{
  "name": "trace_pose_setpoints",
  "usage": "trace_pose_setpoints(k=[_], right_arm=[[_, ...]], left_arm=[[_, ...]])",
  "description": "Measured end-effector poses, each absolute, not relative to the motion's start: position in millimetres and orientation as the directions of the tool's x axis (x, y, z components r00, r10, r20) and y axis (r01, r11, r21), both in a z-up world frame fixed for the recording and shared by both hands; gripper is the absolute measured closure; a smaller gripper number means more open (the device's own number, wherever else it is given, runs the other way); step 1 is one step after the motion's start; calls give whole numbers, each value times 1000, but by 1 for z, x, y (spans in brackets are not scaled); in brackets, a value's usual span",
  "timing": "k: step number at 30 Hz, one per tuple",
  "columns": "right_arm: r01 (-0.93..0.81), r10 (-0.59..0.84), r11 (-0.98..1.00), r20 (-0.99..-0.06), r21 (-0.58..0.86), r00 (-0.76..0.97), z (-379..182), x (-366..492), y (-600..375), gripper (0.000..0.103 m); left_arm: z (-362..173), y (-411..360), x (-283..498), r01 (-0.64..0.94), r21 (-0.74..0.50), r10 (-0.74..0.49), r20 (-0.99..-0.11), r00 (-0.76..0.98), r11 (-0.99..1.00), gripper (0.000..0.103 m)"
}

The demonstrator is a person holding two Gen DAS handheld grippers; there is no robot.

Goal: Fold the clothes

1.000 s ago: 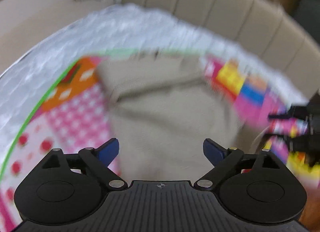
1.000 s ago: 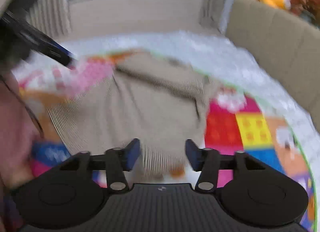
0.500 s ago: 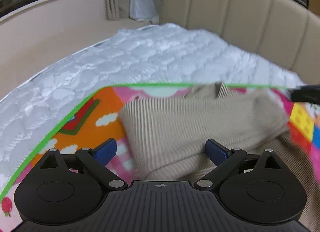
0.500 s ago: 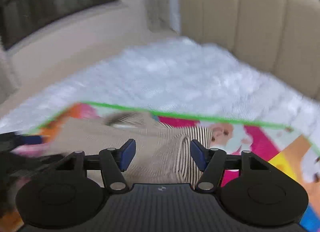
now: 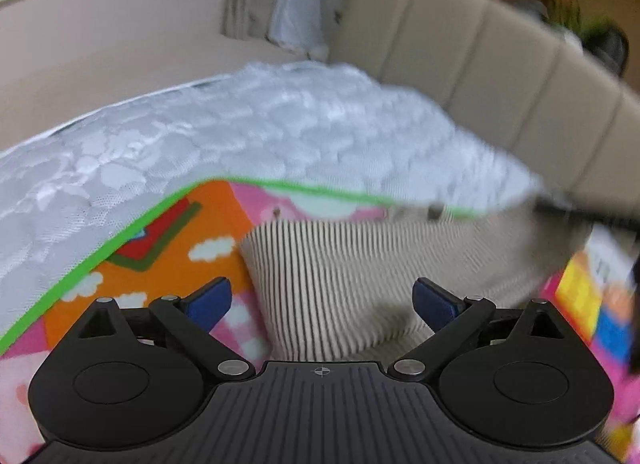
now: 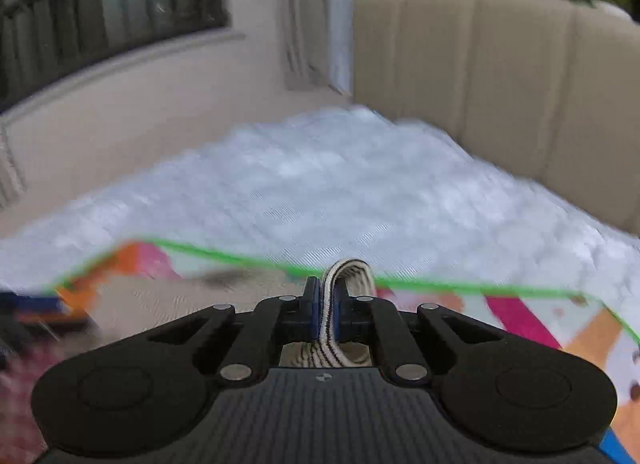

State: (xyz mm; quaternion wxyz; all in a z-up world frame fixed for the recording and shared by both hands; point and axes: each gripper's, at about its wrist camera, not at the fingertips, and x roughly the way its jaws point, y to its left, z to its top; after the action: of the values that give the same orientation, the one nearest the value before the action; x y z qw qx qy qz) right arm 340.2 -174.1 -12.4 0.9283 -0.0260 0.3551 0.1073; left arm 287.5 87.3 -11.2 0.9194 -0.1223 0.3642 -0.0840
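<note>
Sweater (image 5: 340, 276), beige ribbed knit with thin dark stripes, lies on the bright play mat (image 5: 160, 248) spread over the white quilted bed (image 5: 240, 131). It sits straight ahead of the left claw (image 5: 322, 302) and runs off to that claw's right. Left claw's fingers are wide apart with nothing between them, hovering just over the near left edge of the knit. Right claw (image 6: 326, 314) is clamped together on a doubled-over band of the sweater (looks like a hem or cuff, can't tell which), which loops up just past its fingertips.

Risks, as judgement only:
- Right grip is on a narrow rolled band. If that claw pulls hard or fast, the knit could slide out, or only the top layer lifts and the fold comes out crooked.
- Left claw isn't holding anything. If the right side is pulled while this side is free, the whole sweater could drag across the mat and bunch up instead of folding.
- Left claw's left finger (image 5: 208, 300) is over the mat, not the fabric, so closing here may pinch the mat too or miss the edge.
- Both views are motion-blurred, so exact edge positions are unclear.
</note>
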Motion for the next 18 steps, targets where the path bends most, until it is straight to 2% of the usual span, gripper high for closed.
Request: trace_pose_setpoints(k=[3, 6, 8, 9, 11, 12, 15, 17, 18], right_arm=[[-191, 107, 981, -720, -36, 686, -50, 333, -177, 96], [-189, 99, 981, -701, -52, 707, -52, 322, -179, 87], [-180, 99, 983, -692, -45, 715, -40, 319, -181, 72], [-175, 99, 984, -687, -40, 719, -34, 318, -182, 67], [-178, 120, 984, -667, -19, 736, -20, 312, -182, 46], [-190, 145, 982, -646, 0, 749, -13, 307, -181, 42], [-218, 211, 974, -627, 67, 750, -7, 302, -172, 32], [-234, 254, 965, -645, 119, 720, -17, 303, -166, 16], [-236, 268, 962, -661, 140, 700, -25, 305, -162, 14]], left_arm=[[-12, 81, 291, 146, -364, -353, -607, 712, 920, 3], [-35, 69, 294, 183, -284, -331, -673, 661, 941, 3], [-53, 69, 300, 164, -211, -267, -729, 630, 964, 3], [-59, 72, 303, 147, -217, -261, -744, 615, 965, 2], [-58, 77, 306, 129, -245, -272, -739, 617, 961, 2], [-55, 78, 306, 122, -251, -271, -734, 623, 960, 3], [-37, 83, 300, 120, -272, -280, -682, 676, 955, 3], [-27, 86, 297, 146, -351, -346, -620, 704, 925, 3], [-22, 87, 295, 160, -388, -377, -586, 717, 907, 3]])
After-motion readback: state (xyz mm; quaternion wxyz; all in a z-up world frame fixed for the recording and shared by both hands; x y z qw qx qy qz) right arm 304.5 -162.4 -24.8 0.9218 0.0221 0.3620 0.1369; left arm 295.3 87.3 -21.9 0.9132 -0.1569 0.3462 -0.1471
